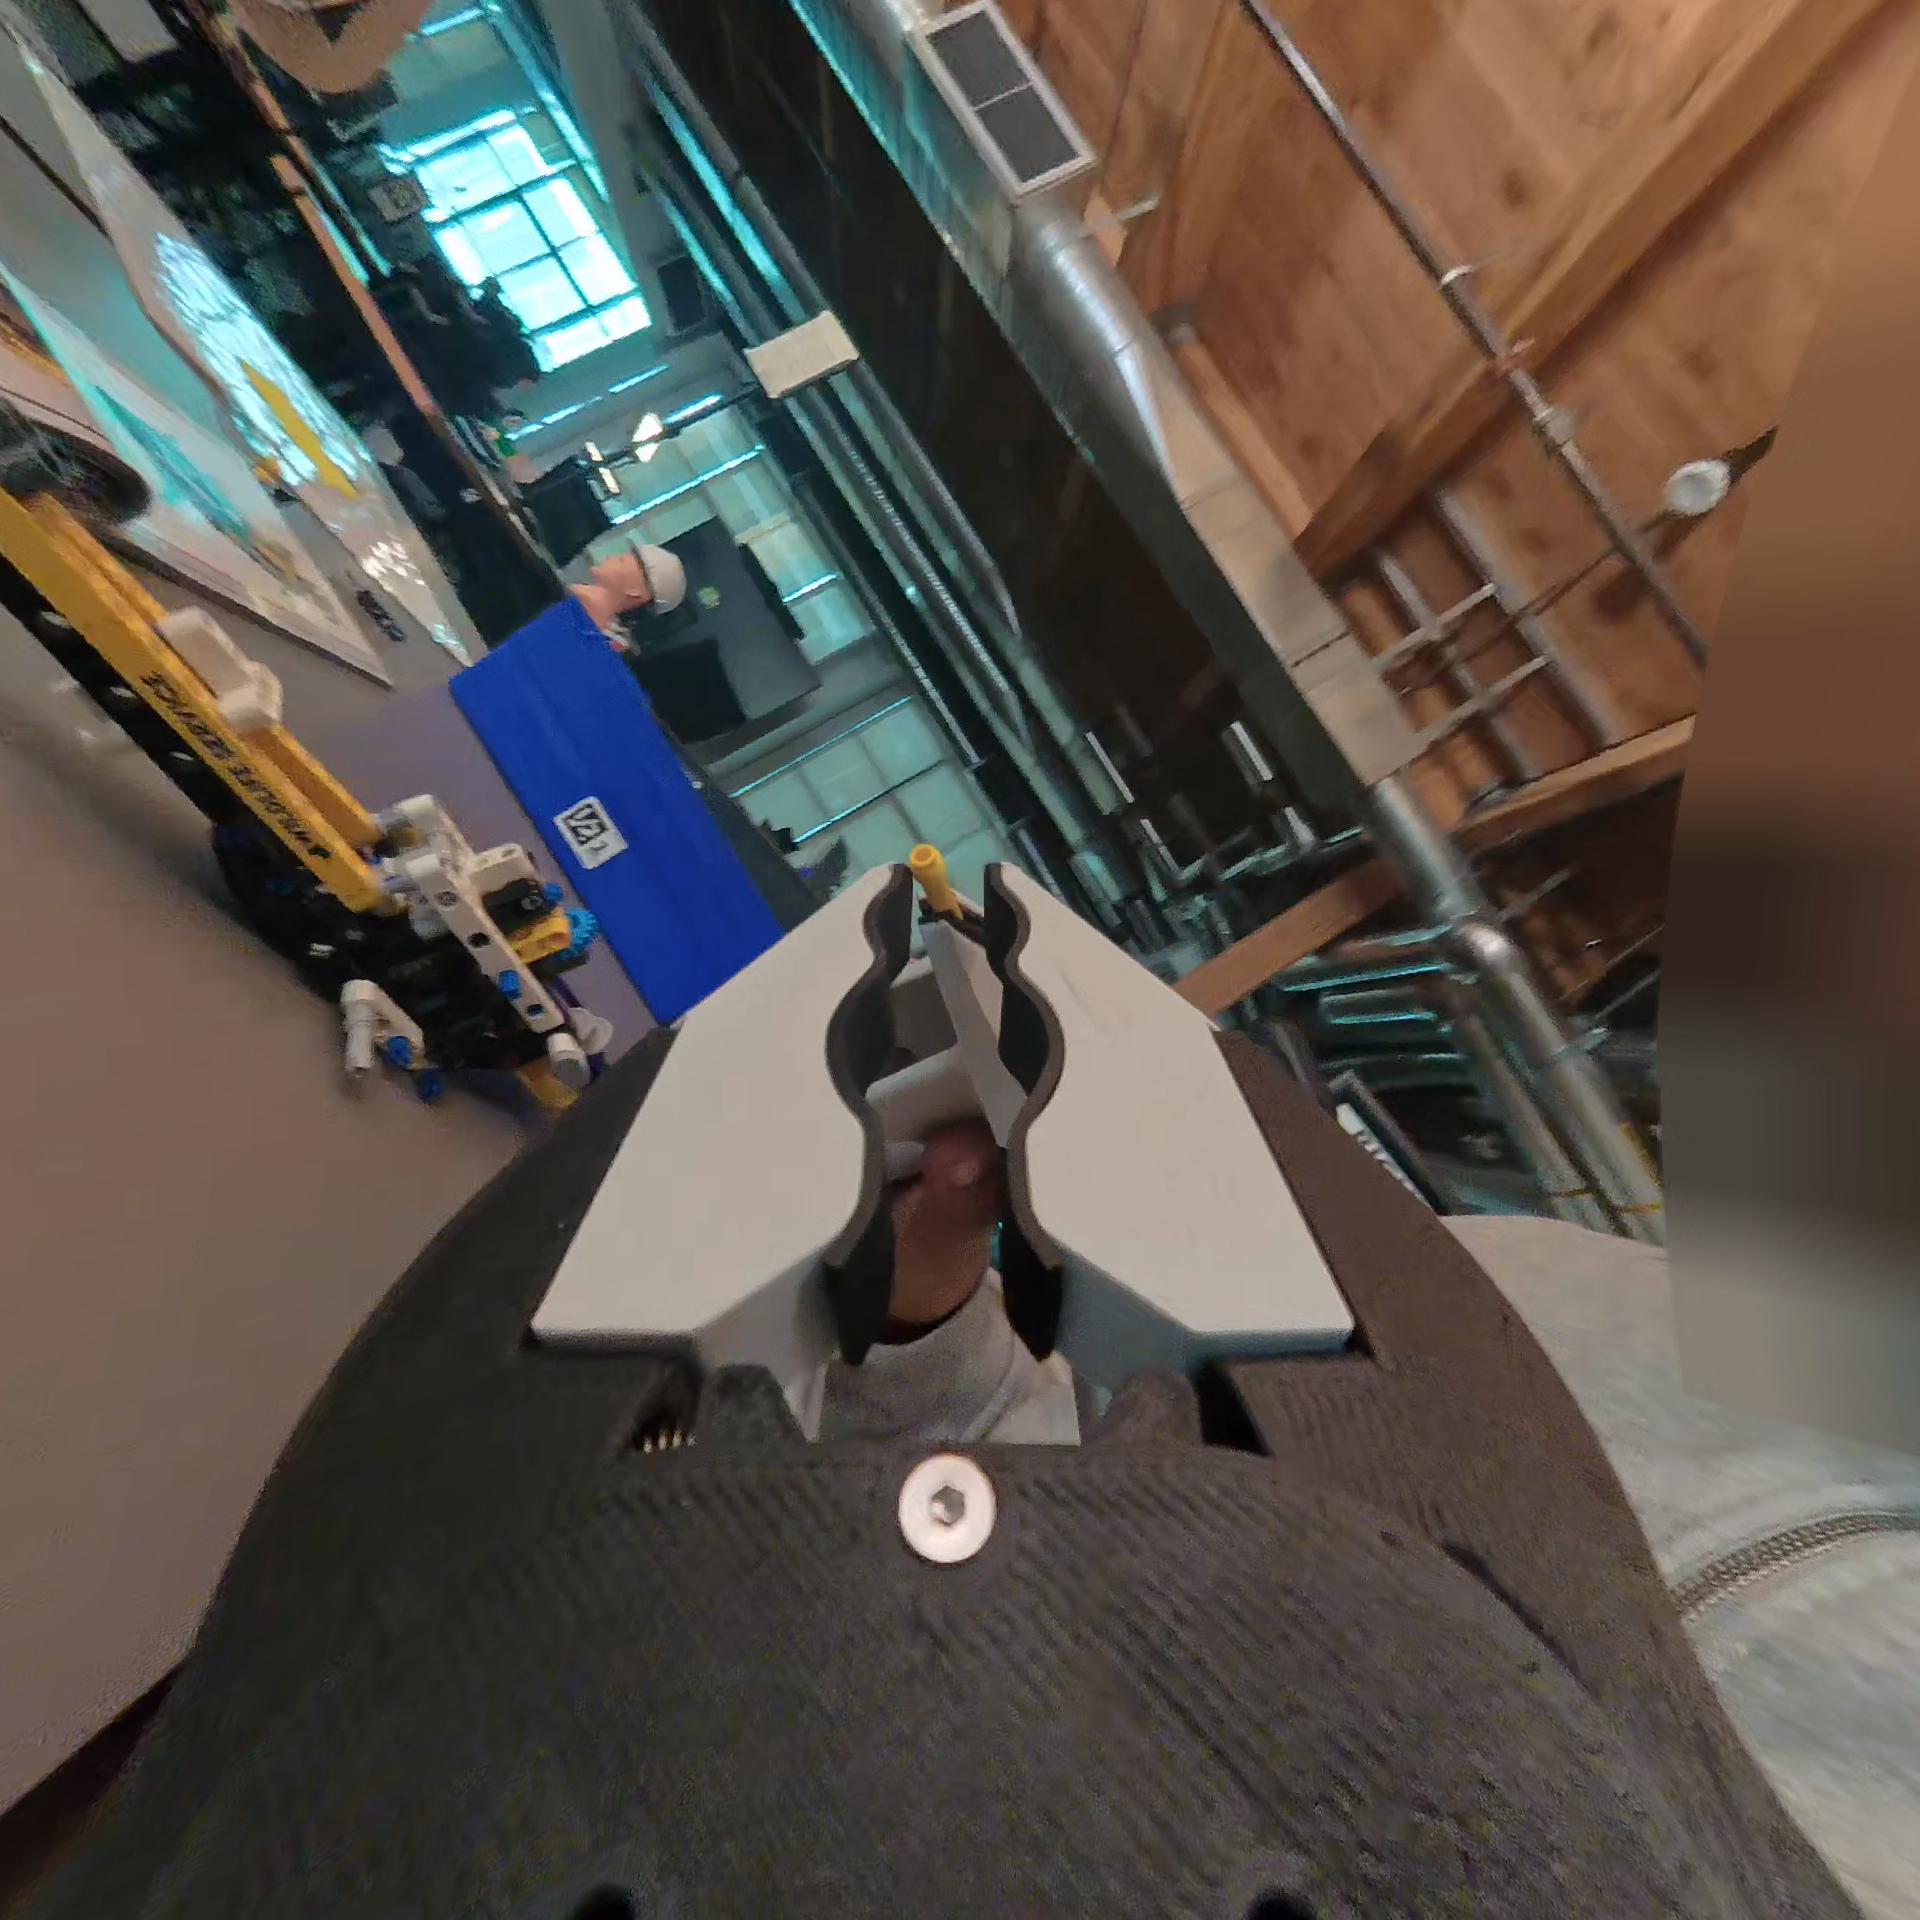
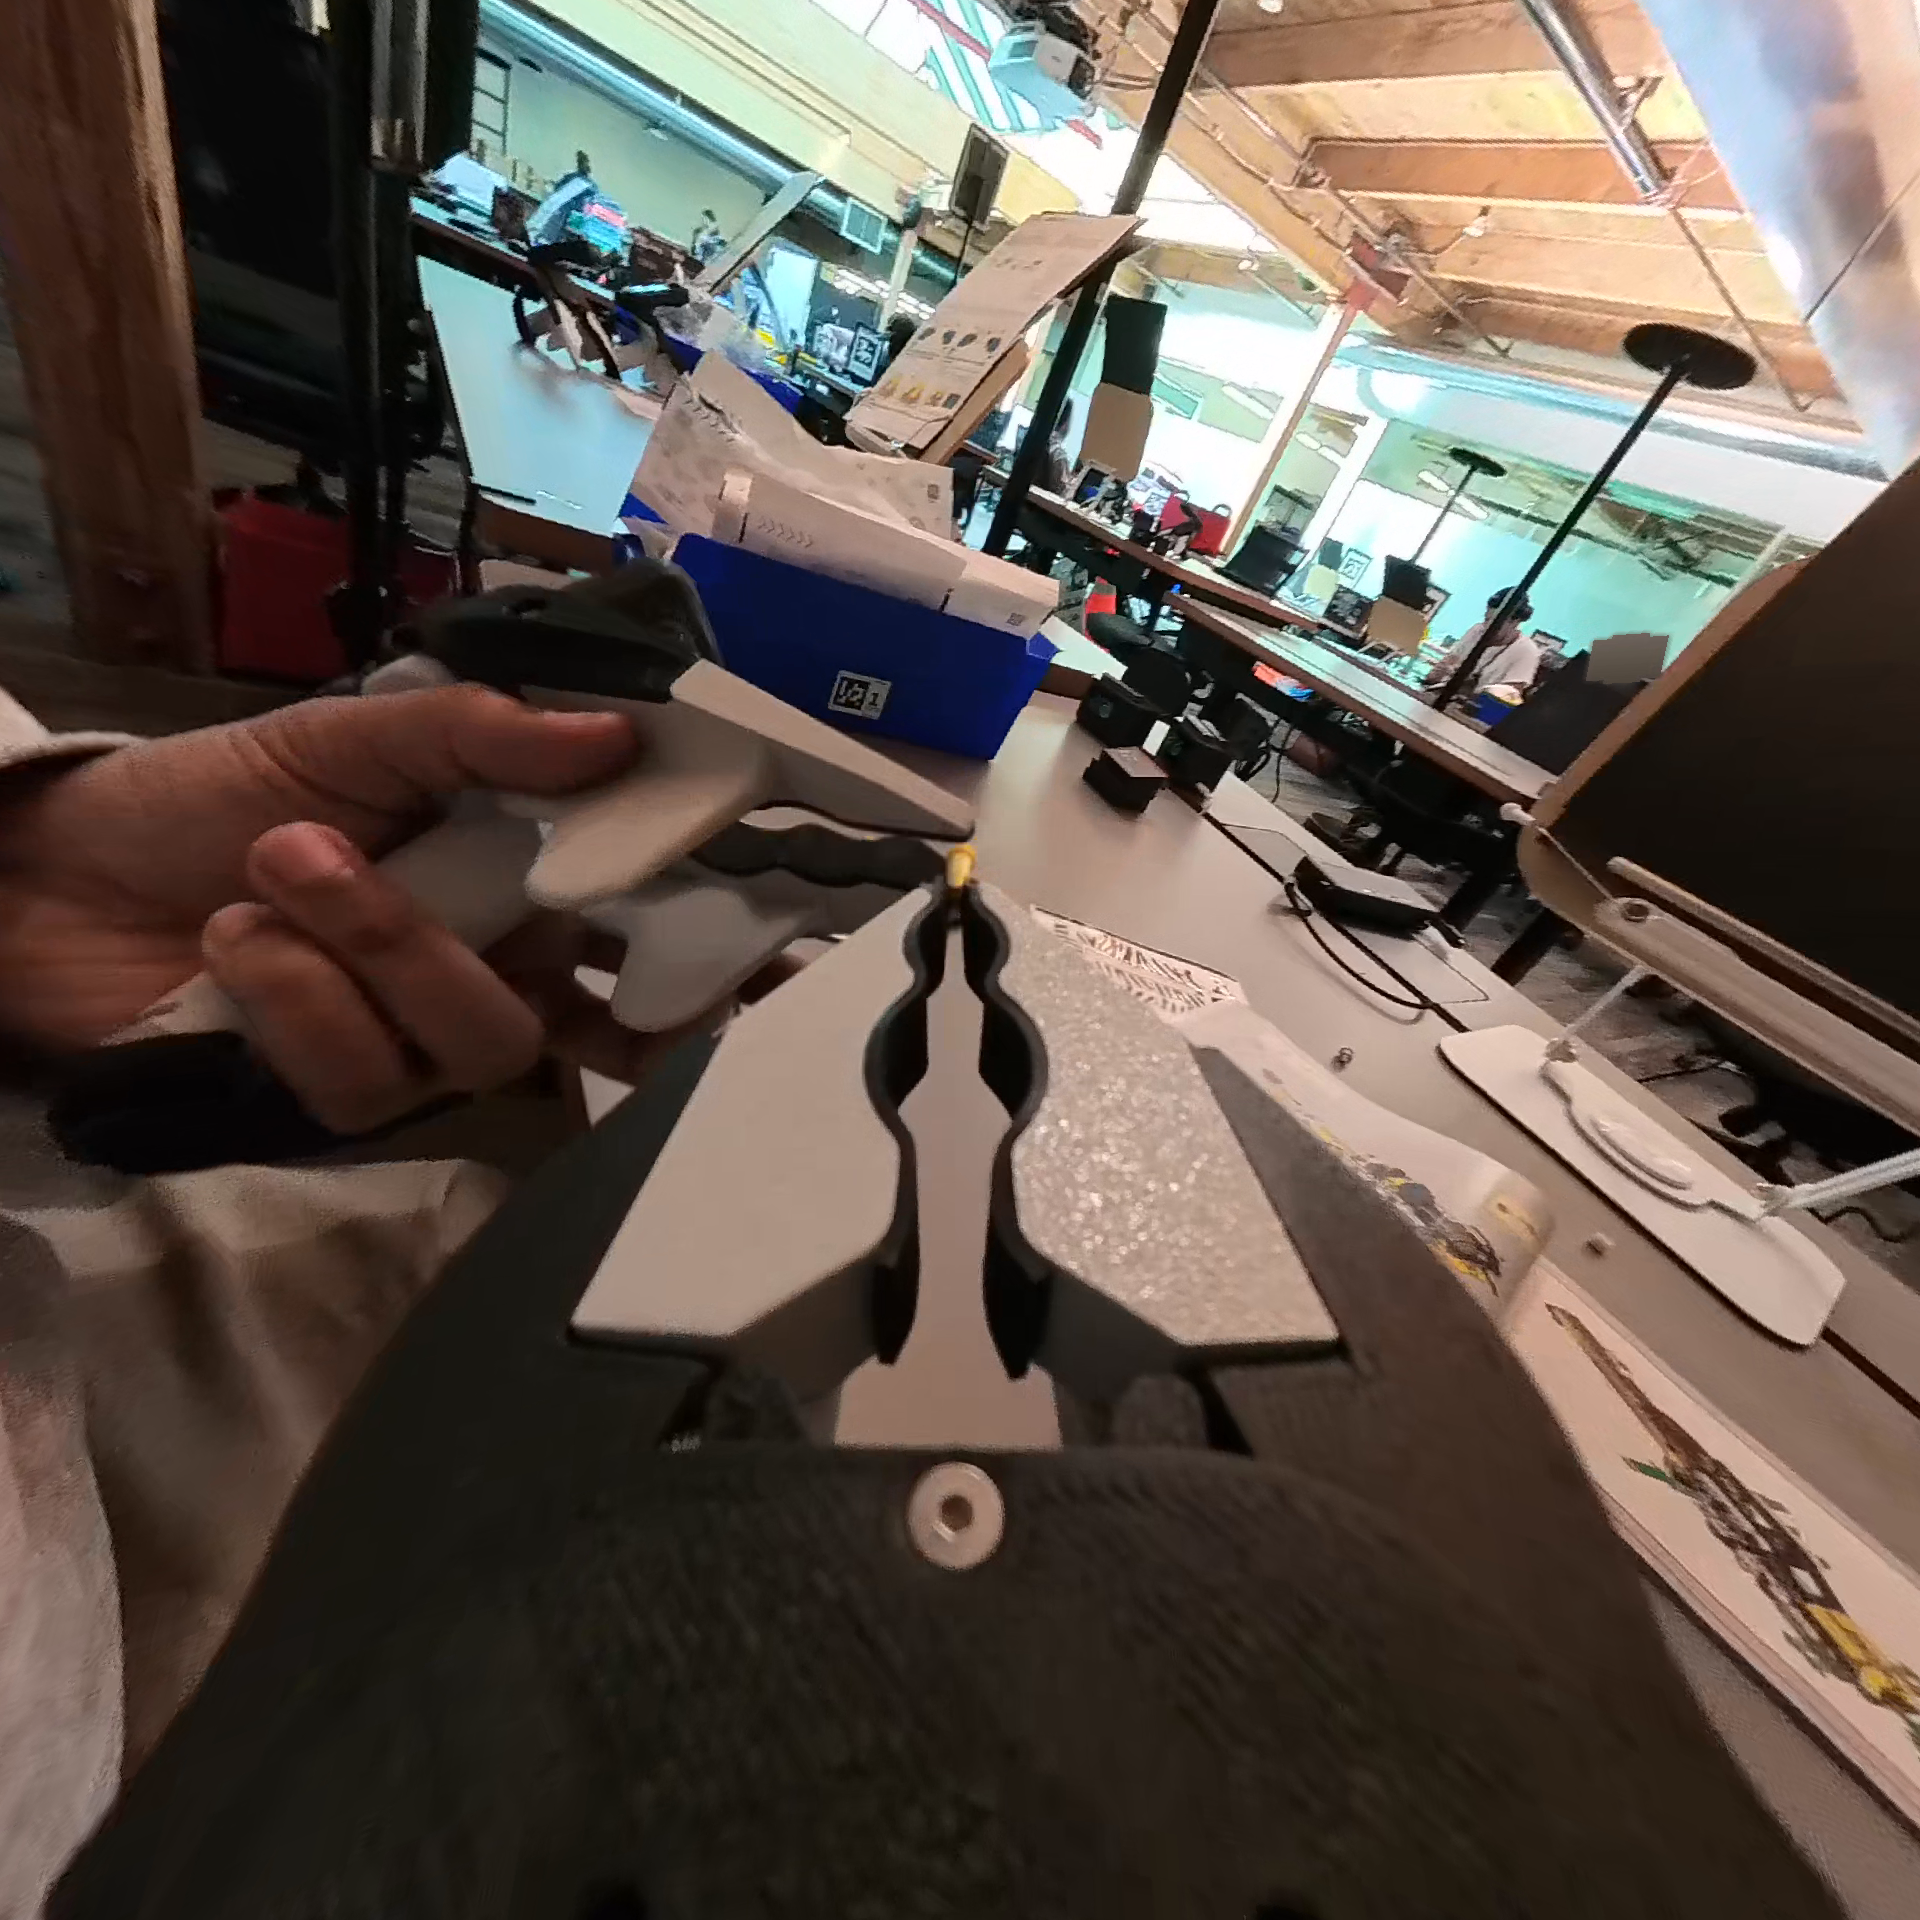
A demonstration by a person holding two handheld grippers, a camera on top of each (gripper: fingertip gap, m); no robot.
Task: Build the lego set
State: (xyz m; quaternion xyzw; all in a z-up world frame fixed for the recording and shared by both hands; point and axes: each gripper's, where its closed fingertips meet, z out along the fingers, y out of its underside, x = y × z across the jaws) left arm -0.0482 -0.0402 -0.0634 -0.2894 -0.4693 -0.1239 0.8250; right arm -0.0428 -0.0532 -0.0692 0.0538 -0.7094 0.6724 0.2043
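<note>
My right gripper is shut on a small yellow pin, which sticks out past its tips. My left gripper is narrowly open. The right gripper's tips and the yellow pin sit in its gap, with the pin against its left pad. In the right wrist view a hand holds the left gripper, whose tips meet mine above the grey table. A partly built yellow and black Lego model with white and blue parts lies on the table to the left.
A blue bin full of white paper bags stands at the back of the table; it also shows in the left wrist view. An instruction booklet lies at the right. Small black boxes and a white flat stand sit farther off. Both grippers' tips are close together, under 4 cm apart.
</note>
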